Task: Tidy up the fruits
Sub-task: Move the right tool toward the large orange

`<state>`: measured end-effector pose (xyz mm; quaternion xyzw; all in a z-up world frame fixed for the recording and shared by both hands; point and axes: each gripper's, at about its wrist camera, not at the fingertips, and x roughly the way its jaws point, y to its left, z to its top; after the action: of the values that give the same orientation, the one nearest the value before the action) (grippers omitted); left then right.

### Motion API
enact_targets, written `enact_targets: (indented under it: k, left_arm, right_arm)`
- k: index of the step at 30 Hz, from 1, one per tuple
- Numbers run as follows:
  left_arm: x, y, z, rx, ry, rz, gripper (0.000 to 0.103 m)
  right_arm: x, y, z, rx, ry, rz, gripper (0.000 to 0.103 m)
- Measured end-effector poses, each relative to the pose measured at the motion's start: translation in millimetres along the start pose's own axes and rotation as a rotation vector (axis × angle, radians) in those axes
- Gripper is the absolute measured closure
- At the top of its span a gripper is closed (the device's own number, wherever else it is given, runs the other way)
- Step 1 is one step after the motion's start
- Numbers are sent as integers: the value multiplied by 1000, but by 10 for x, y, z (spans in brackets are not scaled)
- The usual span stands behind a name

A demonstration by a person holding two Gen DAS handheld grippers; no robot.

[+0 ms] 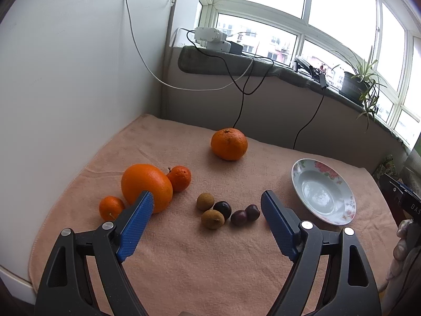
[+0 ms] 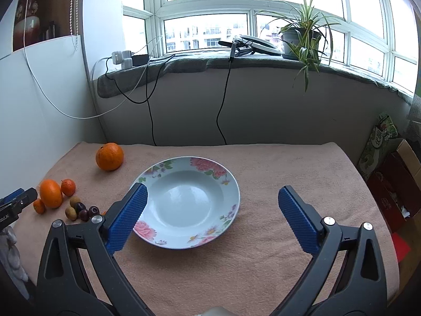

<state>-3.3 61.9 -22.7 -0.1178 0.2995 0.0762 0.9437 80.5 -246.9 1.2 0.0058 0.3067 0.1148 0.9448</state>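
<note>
Left tool (image 1: 207,205) spread wide, empty, over small fruits (image 1: 223,210) near tabletop's left edge. Right tool (image 2: 210,200) also spread, empty, above plate (image 2: 229,184) mid-tabletop. Left nearer fruit.

From my right gripper (image 2: 210,205), whose blue-padded jaws stand wide apart with nothing between them, I look over a peach towel (image 2: 263,263) covering the table. A floral-rimmed soup plate (image 2: 226,179) sits empty just ahead, its near left edge behind my left finger. Far left lies a cluster of fruit: a large orange (image 2: 50,193), two small mandarins beside it, then two brown longans and three dark cherries (image 2: 83,210). A lone tangerine (image 2: 109,156) sits farther back, well apart. The left gripper (image 2: 15,201) pokes in at the left edge. A spider plant (image 2: 302,34) stands on the windowsill.
</note>
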Motion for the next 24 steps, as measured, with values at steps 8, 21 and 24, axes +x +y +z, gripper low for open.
enact_targets:
  k: [8, 21, 24]
  left_arm:
    - [38, 302, -41, -48, 16, 36, 20]
    - [79, 745, -148, -124, 43, 55, 21]
    - [99, 824, -106, -121, 44, 44, 21]
  right_arm:
    - [218, 383, 67, -60, 49, 153, 4]
    - [669, 1305, 224, -237, 165, 429, 4]
    - [773, 1484, 212, -237, 235, 506, 4]
